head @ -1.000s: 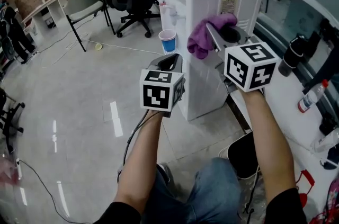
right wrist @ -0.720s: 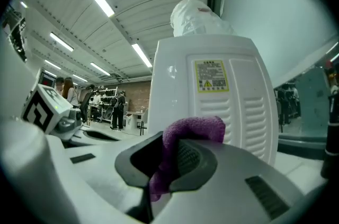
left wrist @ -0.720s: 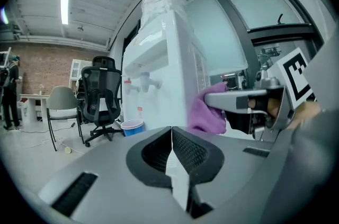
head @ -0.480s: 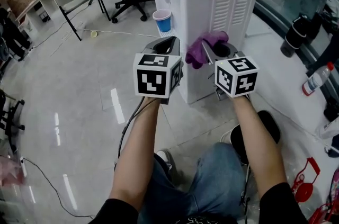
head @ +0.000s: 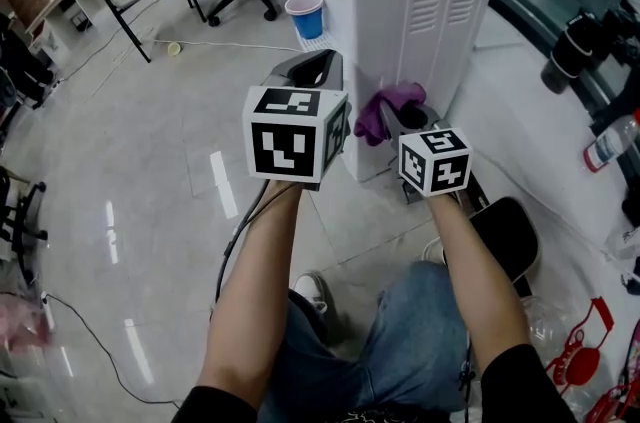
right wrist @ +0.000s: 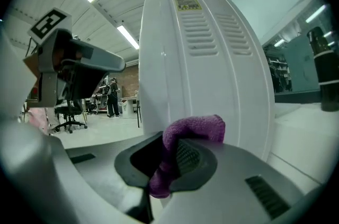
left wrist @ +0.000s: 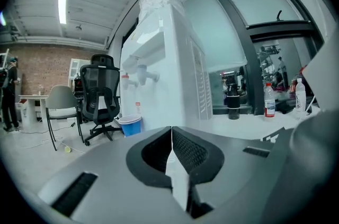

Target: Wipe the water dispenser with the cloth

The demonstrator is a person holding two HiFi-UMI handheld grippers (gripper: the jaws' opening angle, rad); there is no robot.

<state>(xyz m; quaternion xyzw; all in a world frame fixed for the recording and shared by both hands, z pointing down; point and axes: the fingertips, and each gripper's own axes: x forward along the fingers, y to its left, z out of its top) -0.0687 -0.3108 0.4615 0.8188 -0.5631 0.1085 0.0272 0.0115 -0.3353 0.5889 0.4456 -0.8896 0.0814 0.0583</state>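
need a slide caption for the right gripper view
Right gripper shut on a purple cloth, close to the vented side panel of the white water dispenser.

An office: ahead of the left gripper (left wrist: 170, 132)'s jaws stand a swivel chair (left wrist: 100, 98) and a water dispenser (left wrist: 164, 69) (brick wall (left wrist: 37, 66) behind).

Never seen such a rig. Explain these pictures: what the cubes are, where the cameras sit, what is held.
A person holds a two-jaw gripper in each hand; the marker cubes are parts of them. One picture comes from a camera on the person's head, looking down; the other two from cameras riding on each gripper. The right gripper is shut on a purple cloth, low beside the white water dispenser. The left gripper is shut and empty. A blue cup stands at the dispenser's front.
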